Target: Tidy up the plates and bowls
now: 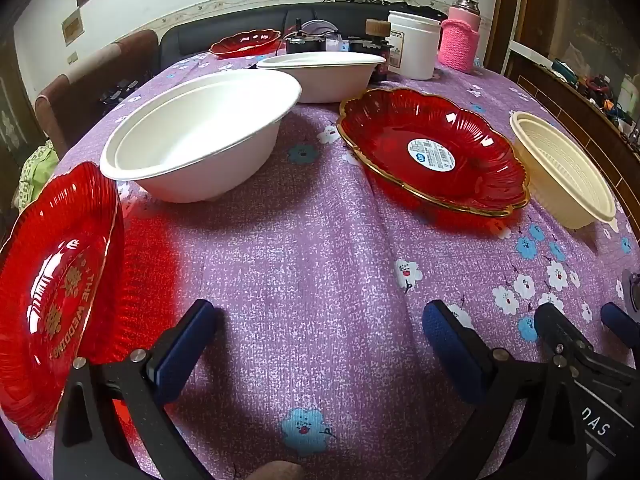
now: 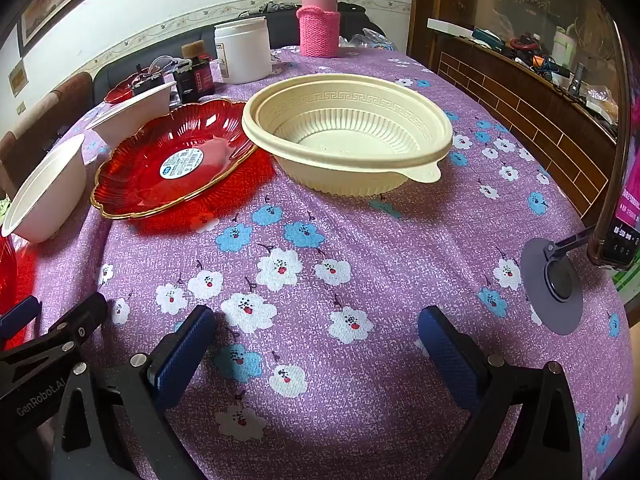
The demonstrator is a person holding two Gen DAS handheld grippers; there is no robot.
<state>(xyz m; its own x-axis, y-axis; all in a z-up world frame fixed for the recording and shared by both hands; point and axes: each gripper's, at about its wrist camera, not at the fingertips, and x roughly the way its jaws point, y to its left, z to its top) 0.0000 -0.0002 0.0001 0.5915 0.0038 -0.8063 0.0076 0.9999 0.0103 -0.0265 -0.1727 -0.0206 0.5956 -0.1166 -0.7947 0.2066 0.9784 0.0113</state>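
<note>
On the purple flowered tablecloth lie a red gold-rimmed plate with a white sticker, a white bowl, a second white bowl behind it, a cream plastic bowl at the right and a red plate with gold lettering at the near left. A small red dish sits far back. My left gripper hovers open over bare cloth, its left finger beside the lettered plate. My right gripper is open over the cloth, in front of the cream bowl and the sticker plate.
At the table's far end stand a white jar, a pink knitted-sleeve flask, a dark bottle and small clutter. A phone on a round-based stand sits at the right edge. A sofa and chairs lie beyond on the left, a wooden cabinet on the right.
</note>
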